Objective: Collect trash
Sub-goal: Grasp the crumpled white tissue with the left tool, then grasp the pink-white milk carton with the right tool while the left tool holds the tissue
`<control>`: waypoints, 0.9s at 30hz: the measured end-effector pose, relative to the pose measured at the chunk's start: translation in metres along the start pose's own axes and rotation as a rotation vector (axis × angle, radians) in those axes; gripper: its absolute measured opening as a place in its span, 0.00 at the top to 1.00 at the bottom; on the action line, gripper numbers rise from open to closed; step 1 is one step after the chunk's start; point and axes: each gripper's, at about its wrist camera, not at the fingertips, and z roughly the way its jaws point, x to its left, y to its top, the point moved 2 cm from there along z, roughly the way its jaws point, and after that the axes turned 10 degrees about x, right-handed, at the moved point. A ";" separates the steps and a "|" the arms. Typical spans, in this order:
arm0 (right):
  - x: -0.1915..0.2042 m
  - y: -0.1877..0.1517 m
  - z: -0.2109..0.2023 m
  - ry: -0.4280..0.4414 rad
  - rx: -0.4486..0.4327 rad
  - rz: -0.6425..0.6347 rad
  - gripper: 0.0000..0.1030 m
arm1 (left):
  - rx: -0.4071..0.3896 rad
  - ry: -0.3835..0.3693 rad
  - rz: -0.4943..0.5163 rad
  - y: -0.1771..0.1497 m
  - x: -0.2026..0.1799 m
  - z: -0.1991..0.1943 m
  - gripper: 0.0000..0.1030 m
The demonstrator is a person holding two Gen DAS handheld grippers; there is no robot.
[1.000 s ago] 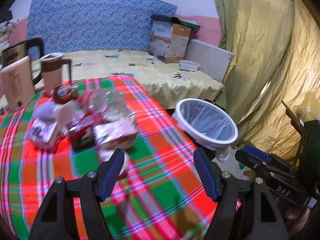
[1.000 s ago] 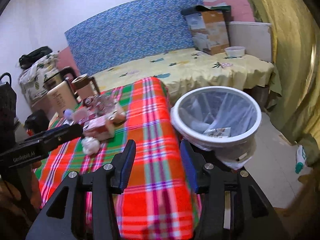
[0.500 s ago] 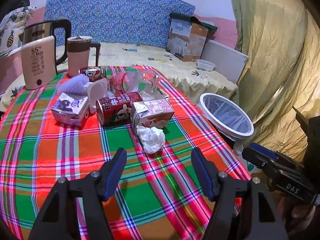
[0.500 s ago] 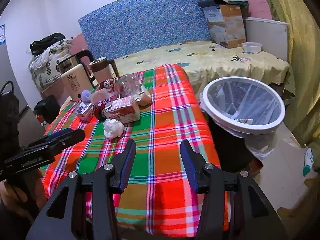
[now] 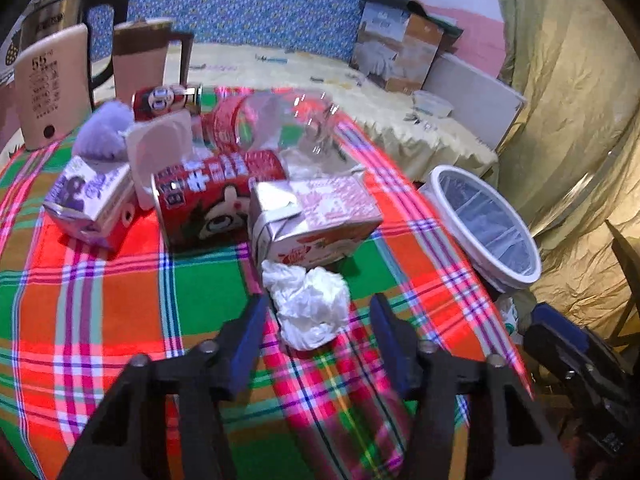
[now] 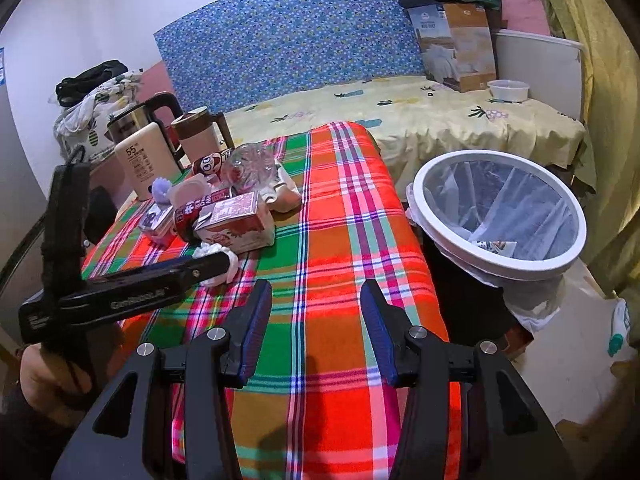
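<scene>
One crumpled tissue (image 5: 310, 306) lies straight ahead between my left gripper's (image 5: 316, 322) spread fingers, no clear long axis. My right gripper (image 6: 316, 320), also spread and empty, hangs well off; the bin (image 6: 500, 268) sits right of both.

Bare plaid tablecloth (image 6: 352, 240) runs open from the near edge up the right side to the far end. Far left is crowded: pink carton (image 5: 316, 220), red carton (image 5: 208, 196), purple carton (image 5: 88, 196), clear bottle (image 5: 280, 120), kettle (image 5: 48, 84). Crumpled tissue (image 5: 310, 304) sits just ahead of the left gripper (image 5: 316, 340), its fingers spread. Trash bin (image 6: 500, 216) mouth is unobstructed beside the table's right edge.
</scene>
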 end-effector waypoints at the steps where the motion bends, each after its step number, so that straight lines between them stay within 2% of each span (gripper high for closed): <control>1: 0.001 0.001 0.001 0.003 0.002 -0.002 0.53 | 0.010 -0.001 -0.001 -0.001 0.001 0.003 0.67; 5: 0.007 0.006 0.006 0.012 0.010 -0.020 0.53 | -0.010 -0.018 0.010 -0.008 0.007 -0.003 0.72; 12: 0.034 0.023 0.026 0.048 0.023 -0.066 0.53 | -0.057 0.023 0.012 -0.019 0.039 -0.033 0.73; 14: 0.043 0.028 0.033 0.053 0.028 -0.080 0.42 | -0.070 0.040 0.013 -0.015 0.051 -0.042 0.73; 16: 0.053 0.033 0.039 0.058 0.028 -0.098 0.37 | -0.086 0.055 0.016 -0.010 0.062 -0.049 0.73; 20: 0.074 0.042 0.053 0.025 0.028 -0.129 0.37 | -0.133 0.058 -0.001 -0.005 0.078 -0.063 0.73; 24: 0.093 0.044 0.067 -0.119 0.036 -0.165 0.37 | -0.146 0.039 -0.026 -0.005 0.090 -0.066 0.73; 27: 0.101 0.042 0.072 -0.182 0.034 -0.156 0.37 | -0.142 0.033 -0.038 -0.005 0.096 -0.065 0.73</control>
